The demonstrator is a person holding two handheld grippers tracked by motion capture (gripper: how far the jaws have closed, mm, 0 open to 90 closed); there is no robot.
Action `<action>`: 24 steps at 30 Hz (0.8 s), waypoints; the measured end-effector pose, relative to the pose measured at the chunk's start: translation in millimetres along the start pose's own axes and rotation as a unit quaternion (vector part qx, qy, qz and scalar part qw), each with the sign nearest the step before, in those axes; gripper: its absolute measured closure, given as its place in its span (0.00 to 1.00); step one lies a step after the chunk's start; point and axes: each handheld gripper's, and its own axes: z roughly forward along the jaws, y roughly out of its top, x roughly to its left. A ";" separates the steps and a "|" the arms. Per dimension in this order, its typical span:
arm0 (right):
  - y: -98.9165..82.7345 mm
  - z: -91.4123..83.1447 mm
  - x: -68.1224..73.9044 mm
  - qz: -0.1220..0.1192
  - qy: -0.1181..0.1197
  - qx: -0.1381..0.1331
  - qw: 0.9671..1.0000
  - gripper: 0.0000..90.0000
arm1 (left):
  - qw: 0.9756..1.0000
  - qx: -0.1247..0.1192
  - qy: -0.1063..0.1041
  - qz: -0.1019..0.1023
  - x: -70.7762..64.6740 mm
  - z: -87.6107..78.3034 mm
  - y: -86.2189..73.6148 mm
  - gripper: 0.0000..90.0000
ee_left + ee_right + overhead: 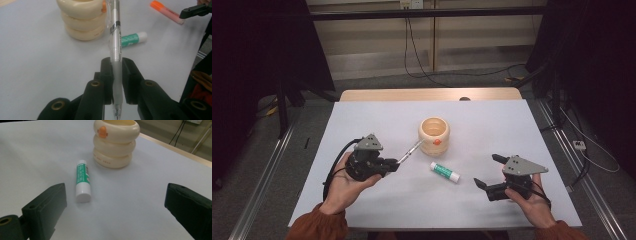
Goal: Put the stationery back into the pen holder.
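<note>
The left claw (117, 67) is pinching a clear-barrelled pen (115, 42) by its frosted grip section, one jaw on each side, the writing tip pointing back toward the hand. In the high view the left claw (393, 164) holds the pen (410, 150) tilted up off the white surface (377, 120), its far end reaching the rim of the cream pen holder (434, 135); whether it touches the rim cannot be told. The holder is shaped like three stacked rings and carries a small orange knob on its side (103, 131). Faint print runs along the lowest ring, too small to read.

The right claw (489, 172) is spread wide with nothing between its jaws, held just above the surface near the front right. Ahead of it lies a glue stick (83, 180) with a green label and white cap; its label print is not legible. The glue stick (445, 172) rests between the two claws, just in front of the holder. An orange-capped marker (166, 11) lies farther off on the surface.
</note>
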 end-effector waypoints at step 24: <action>17.9 23.0 45.2 -0.157 0.018 0.029 0.987 0.06 | 0.990 0.098 -0.083 0.060 -34.4 56.2 27.8 0.89</action>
